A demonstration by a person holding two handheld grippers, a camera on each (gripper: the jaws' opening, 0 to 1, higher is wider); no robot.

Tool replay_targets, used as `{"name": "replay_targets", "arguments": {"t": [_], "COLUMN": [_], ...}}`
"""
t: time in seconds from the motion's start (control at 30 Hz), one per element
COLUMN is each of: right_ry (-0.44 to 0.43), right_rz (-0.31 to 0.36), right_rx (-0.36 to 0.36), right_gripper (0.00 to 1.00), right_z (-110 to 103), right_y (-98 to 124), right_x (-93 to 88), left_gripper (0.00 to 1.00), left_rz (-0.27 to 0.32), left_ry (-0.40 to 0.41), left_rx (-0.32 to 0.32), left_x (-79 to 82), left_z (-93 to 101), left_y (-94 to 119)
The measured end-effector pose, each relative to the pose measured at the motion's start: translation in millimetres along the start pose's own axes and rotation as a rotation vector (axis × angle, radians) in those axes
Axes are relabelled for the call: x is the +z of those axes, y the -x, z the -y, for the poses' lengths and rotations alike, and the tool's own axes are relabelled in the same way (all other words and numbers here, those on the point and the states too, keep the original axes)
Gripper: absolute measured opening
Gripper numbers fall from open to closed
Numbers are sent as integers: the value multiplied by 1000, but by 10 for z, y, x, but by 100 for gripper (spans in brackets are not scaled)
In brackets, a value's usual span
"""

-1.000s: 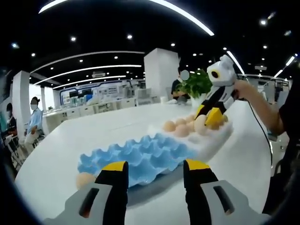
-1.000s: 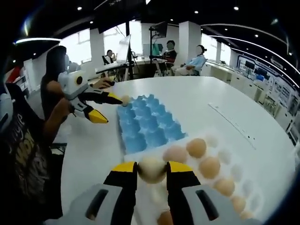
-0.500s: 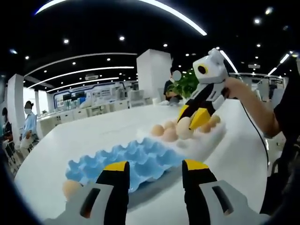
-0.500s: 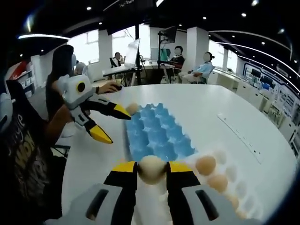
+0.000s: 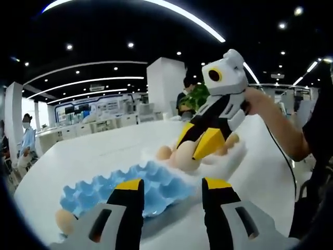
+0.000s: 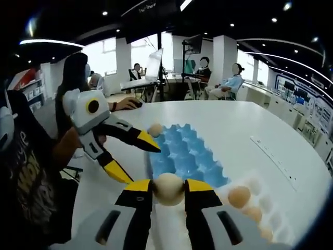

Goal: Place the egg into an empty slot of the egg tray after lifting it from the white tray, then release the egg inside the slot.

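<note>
In the right gripper view my right gripper (image 6: 169, 190) is shut on a pale egg (image 6: 169, 187), held above the near end of the blue egg tray (image 6: 184, 156). One egg (image 6: 155, 129) sits in the tray's far corner slot. My left gripper (image 6: 139, 162) hangs open beside the tray's left edge. In the left gripper view my left gripper (image 5: 171, 190) stands open over the blue egg tray (image 5: 130, 182). The right gripper (image 5: 200, 146) comes in from the right, carrying the egg (image 5: 186, 155) over the tray's far end. The white tray (image 5: 234, 156) lies behind it.
The white tray (image 6: 263, 190) at the lower right holds several eggs, one brown egg (image 6: 239, 197) nearest. A corner egg (image 5: 65, 221) sits at the blue tray's left end. People sit at desks beyond the white table (image 6: 244, 125). A person's arm (image 5: 281, 122) holds the right gripper.
The right gripper has carried the egg up off the white tray and over toward the blue egg tray. The left gripper has stayed open beside the tray.
</note>
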State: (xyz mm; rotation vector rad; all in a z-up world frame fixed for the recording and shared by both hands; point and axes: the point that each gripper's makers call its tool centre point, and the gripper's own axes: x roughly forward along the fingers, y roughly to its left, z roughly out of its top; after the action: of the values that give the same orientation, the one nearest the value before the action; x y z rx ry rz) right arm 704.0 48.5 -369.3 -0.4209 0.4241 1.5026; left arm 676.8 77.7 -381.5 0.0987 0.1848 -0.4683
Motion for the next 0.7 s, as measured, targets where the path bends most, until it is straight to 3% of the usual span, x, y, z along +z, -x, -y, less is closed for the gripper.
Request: {"name": "replay_targets", "arguments": {"t": [0.53, 0.7], "right_ry": [7, 9], "right_rz": [2, -7], "right_rx": [33, 45], "right_gripper": [25, 25], "right_z": [-73, -117], "right_y": [-107, -143], "right_x": [65, 39], "left_gripper": [44, 38], "left_rz": [17, 24], "left_ry": [9, 18], "left_rx": [-57, -57], "left_x": [64, 77], "left_z": [201, 219], "left_y": [-250, -273]}}
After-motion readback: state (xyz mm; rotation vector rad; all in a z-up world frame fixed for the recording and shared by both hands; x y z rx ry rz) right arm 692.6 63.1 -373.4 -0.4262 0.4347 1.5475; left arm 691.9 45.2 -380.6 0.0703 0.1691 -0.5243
